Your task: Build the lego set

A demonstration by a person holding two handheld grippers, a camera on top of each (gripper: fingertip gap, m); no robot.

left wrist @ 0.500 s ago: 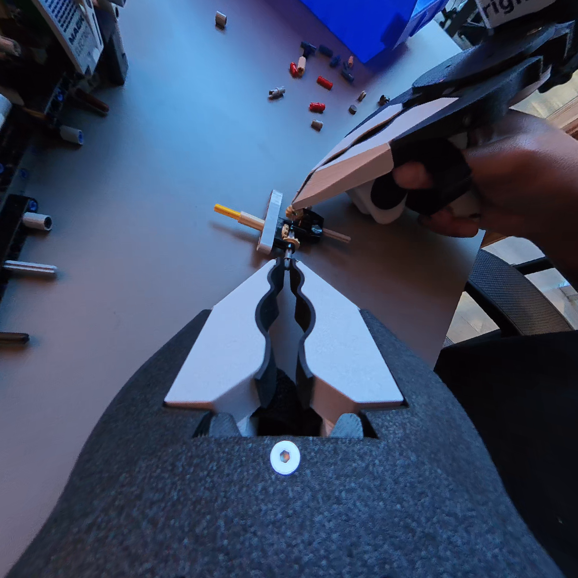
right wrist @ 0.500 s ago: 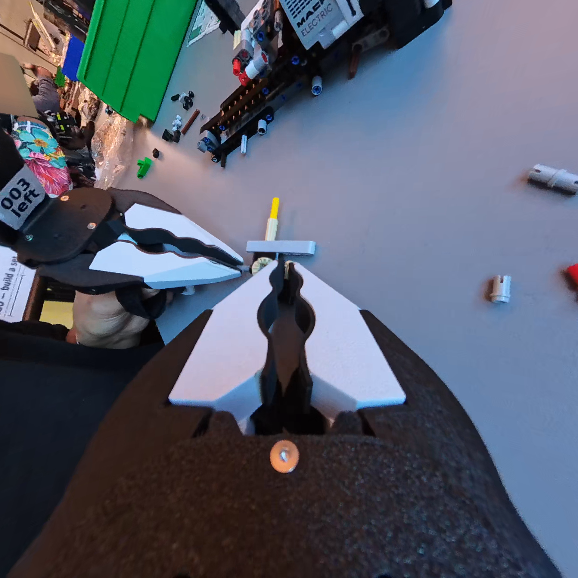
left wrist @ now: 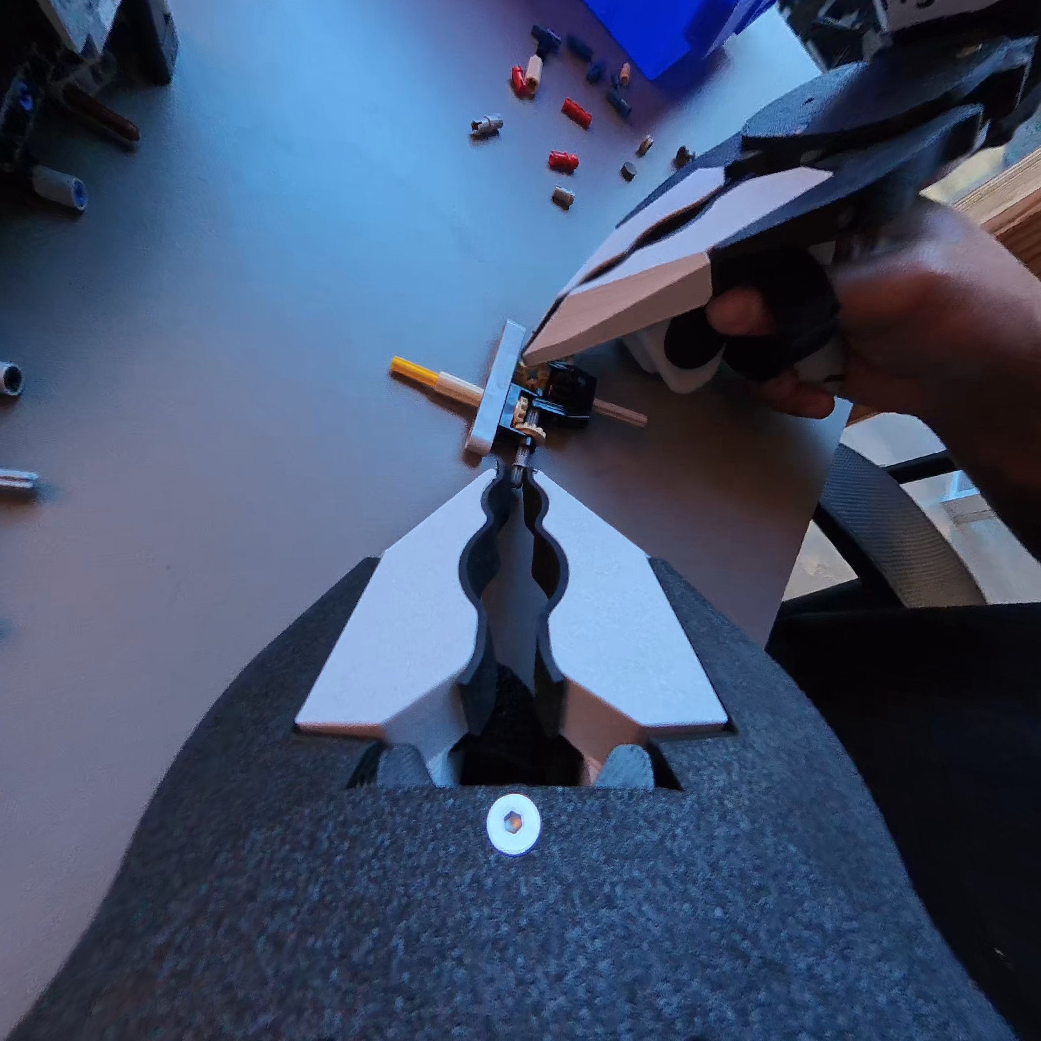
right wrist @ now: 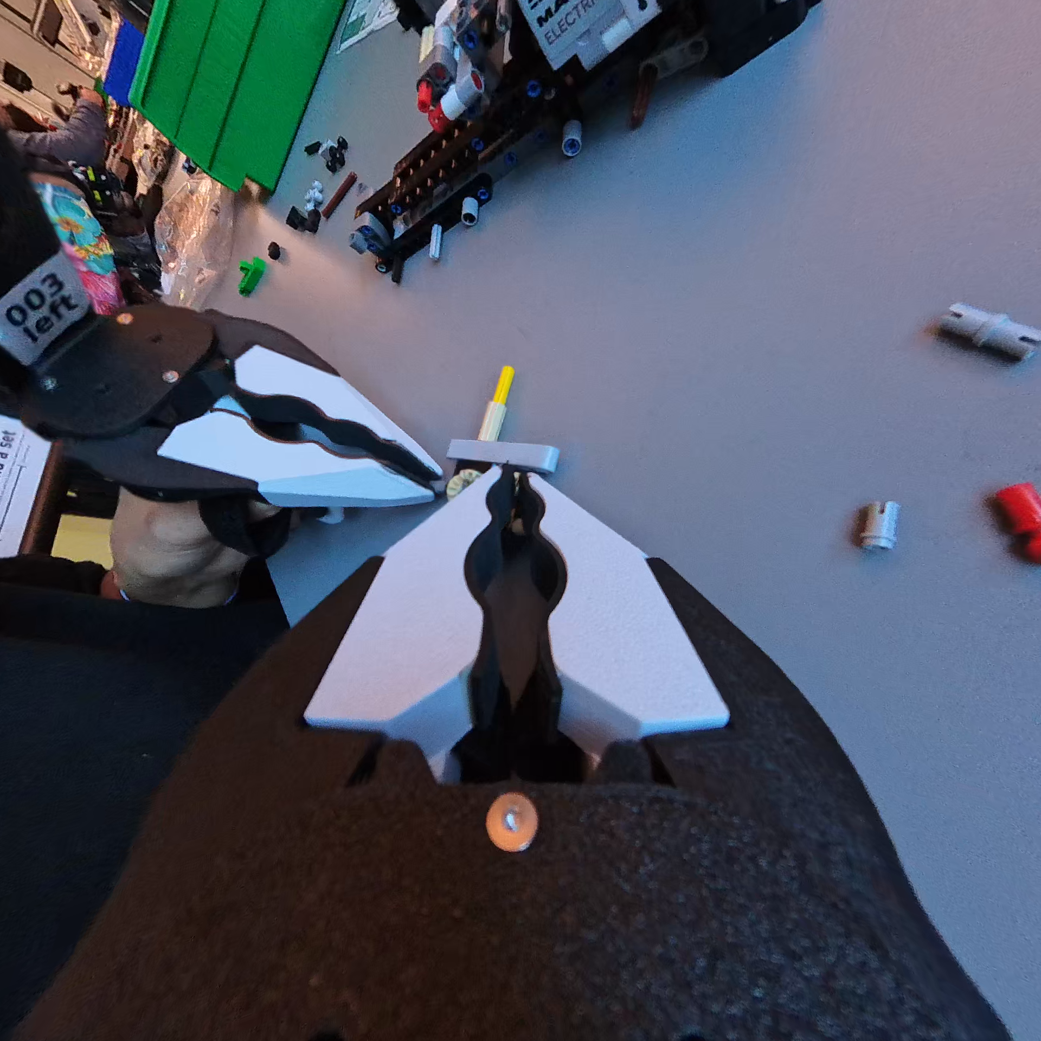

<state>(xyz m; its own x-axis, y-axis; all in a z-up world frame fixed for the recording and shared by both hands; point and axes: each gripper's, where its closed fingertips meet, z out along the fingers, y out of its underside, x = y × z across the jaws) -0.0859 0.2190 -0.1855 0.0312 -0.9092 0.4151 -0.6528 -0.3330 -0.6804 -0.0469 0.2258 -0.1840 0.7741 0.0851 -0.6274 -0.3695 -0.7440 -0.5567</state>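
Nearby, loose pins (left wrist: 569, 160) dot my surface (left wrist: 281, 281). Left tongs (left wrist: 517, 479) pinch the small assembly's (left wrist: 529, 394) axle; right tongs (right wrist: 511, 477) clamp its top.

The counter (left wrist: 253, 338) is plain grey; both tongs, left (left wrist: 515, 479) and right (right wrist: 510, 479), have white fingers, black wavy pads and speckled black bodies; the small assembly (left wrist: 541, 394) is black with a grey plate, tan gears and a yellow-tipped axle (left wrist: 414, 369); loose red pins (left wrist: 563, 160) lie beyond; a green bin (right wrist: 225, 84) stands far off.
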